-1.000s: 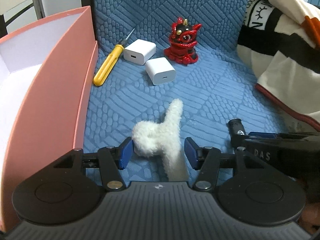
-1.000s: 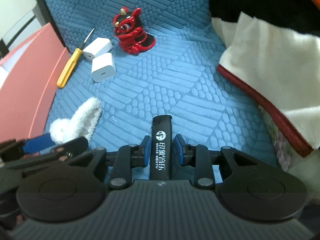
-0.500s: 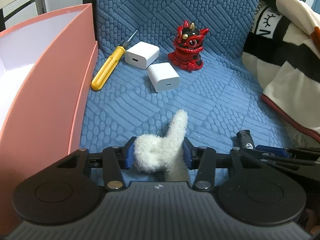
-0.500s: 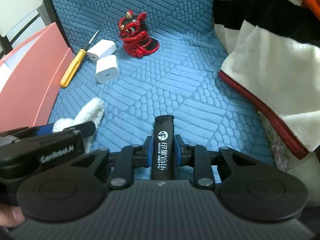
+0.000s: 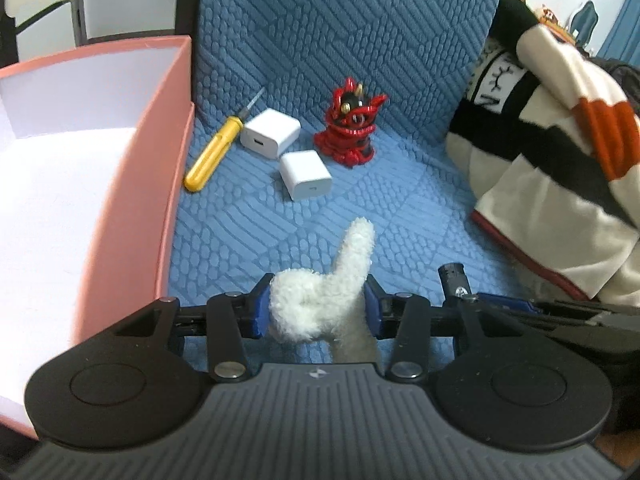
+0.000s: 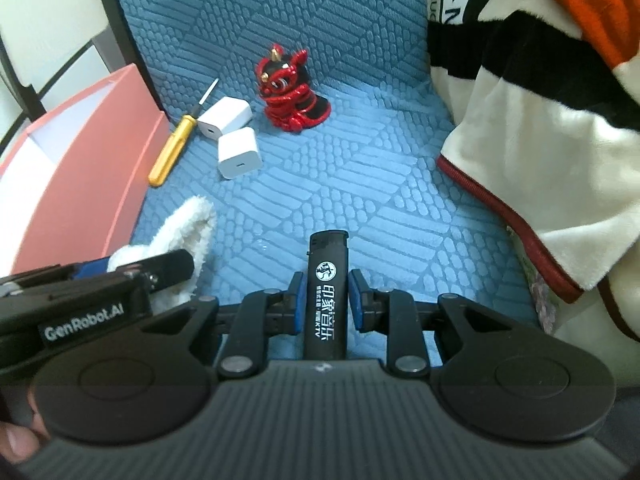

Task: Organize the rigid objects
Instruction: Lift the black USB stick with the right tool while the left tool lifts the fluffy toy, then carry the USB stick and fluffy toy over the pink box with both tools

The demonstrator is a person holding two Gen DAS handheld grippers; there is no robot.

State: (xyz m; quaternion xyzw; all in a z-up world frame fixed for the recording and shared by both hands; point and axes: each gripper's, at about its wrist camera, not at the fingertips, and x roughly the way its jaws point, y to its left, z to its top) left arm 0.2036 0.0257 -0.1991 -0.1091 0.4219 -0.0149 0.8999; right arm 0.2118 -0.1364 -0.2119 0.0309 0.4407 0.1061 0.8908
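Note:
My left gripper [image 5: 316,310] is shut on a white fluffy sock [image 5: 320,296] and holds it above the blue quilted cushion [image 5: 400,200]. My right gripper [image 6: 326,300] is shut on a black lighter [image 6: 326,292] with white print; the lighter's tip also shows in the left wrist view [image 5: 452,276]. Farther back on the cushion lie a yellow screwdriver [image 5: 212,156], two white chargers [image 5: 270,138] [image 5: 306,174] and a red lion figurine [image 5: 352,128]. They also show in the right wrist view: screwdriver [image 6: 172,152], chargers [image 6: 224,118] [image 6: 239,152], figurine [image 6: 290,88].
An open pink box [image 5: 172,160] with a white inside stands at the left, against the cushion; it also shows in the right wrist view [image 6: 96,160]. A striped cream, black and orange blanket [image 5: 552,160] is heaped at the right.
My left gripper closed on the sock and lifted it off the cushion. Both grippers rose and drew back a little; the right one kept its hold on the lighter.

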